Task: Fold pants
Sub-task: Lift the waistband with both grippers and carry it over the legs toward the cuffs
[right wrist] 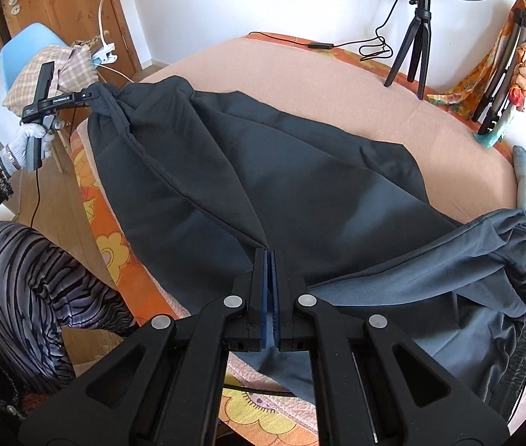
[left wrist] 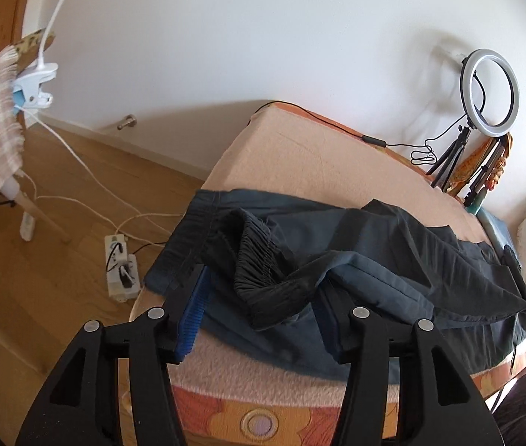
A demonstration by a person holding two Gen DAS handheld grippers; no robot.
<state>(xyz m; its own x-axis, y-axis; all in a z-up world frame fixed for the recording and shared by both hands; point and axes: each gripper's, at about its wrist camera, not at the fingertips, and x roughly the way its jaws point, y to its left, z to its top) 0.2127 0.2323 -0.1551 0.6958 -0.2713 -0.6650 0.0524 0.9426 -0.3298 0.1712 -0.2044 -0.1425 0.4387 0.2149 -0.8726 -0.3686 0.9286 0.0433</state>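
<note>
On the fuzzy peach blanket: dark matte pants, ribbed elastic waistband bunched. Left gripper jaws apart, straddling fabric; right gripper clamped on a fold.

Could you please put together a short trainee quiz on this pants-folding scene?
1. True or false: the right tool is shut on the pants.
2. What stands at the far edge of the bed, by the wall? A) a ring light on a tripod B) a laptop C) a kettle
3. The left tool is open, with a gathered elastic edge of the pants lying between its fingers. What colour are its pads?

Key: 1 true; 2 A; 3 blue.
</note>
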